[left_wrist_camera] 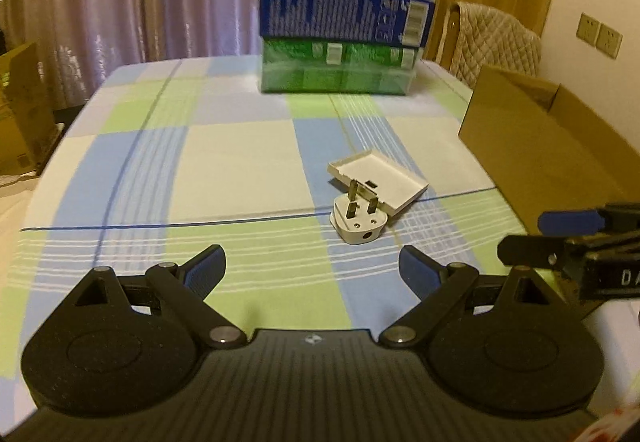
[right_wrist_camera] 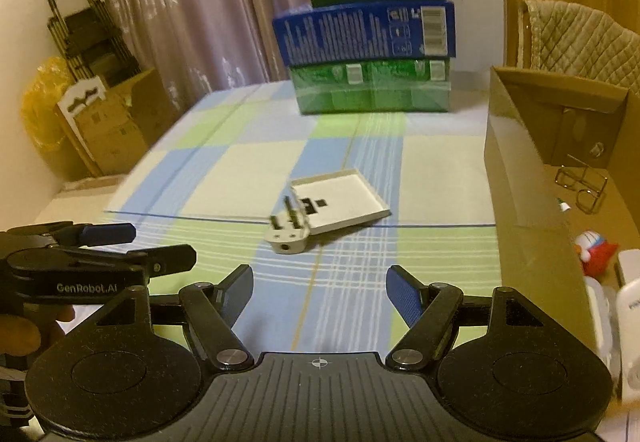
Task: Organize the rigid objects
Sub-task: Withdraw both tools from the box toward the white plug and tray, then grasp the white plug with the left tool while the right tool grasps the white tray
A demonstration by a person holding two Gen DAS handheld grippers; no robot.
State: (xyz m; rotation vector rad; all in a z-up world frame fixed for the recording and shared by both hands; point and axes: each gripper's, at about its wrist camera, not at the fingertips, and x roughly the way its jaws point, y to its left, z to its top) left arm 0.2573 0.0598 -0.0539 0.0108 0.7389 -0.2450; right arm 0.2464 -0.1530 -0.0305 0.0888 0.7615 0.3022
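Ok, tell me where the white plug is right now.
The white plug lies mid-table on the checked cloth, prongs up, against the near edge of the flat white tray, left of the cardboard box.

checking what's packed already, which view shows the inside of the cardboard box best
The right wrist view: it looks into the cardboard box, showing a wire stand and toy. The left wrist view shows only its outer wall.

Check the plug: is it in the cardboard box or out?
Out. The plug lies prongs-up on the tablecloth, leaning against the white plate, left of the box.
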